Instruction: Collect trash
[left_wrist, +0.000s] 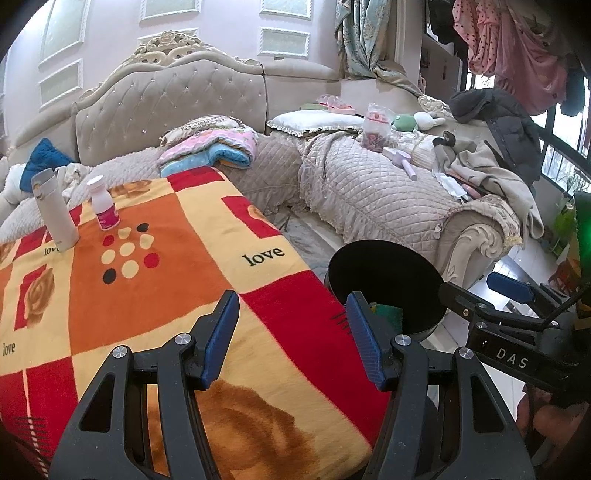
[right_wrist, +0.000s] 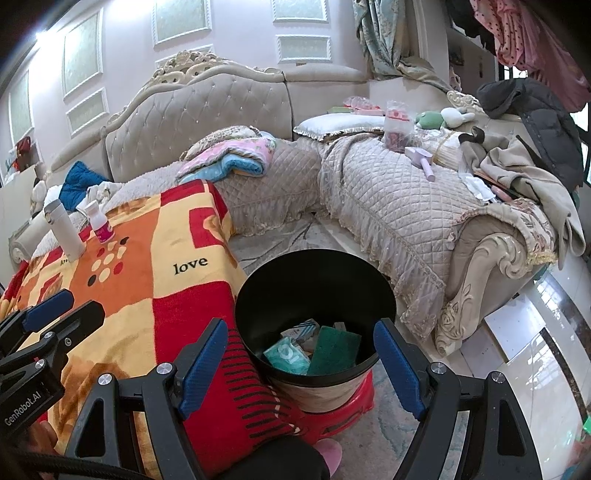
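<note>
Right wrist view puts us looking down into the bin (right_wrist: 258, 295), a round black bucket with a tan lower wall, standing on a red stool (right_wrist: 354, 402) just beside the edge of the blanket (right_wrist: 129, 280). Inside it we see a teal packet (right_wrist: 286, 354), a dark green scouring pad (right_wrist: 332, 349) leaning against the wall, and a small white and blue carton (right_wrist: 303, 328) behind them. Our right gripper (right_wrist: 301, 363) hangs over the bin with its blue pads spread wide and nothing between them. From the left wrist view, our left gripper (left_wrist: 291, 339) hovers above the blanket's red and orange squares, its fingers likewise parted and empty; the bin (left_wrist: 369, 266) sits just off the blanket's right edge, partly hidden by one finger. At the far end of the blanket stand a white flask (left_wrist: 55, 210) and, just beside it, a small white bottle with a pink label (left_wrist: 103, 205), both upright. Behind them runs a quilted beige sofa (left_wrist: 351, 184) strewn with a folded pink and blue cloth (left_wrist: 214, 147), a pillow (left_wrist: 317, 120) and clothes.
</note>
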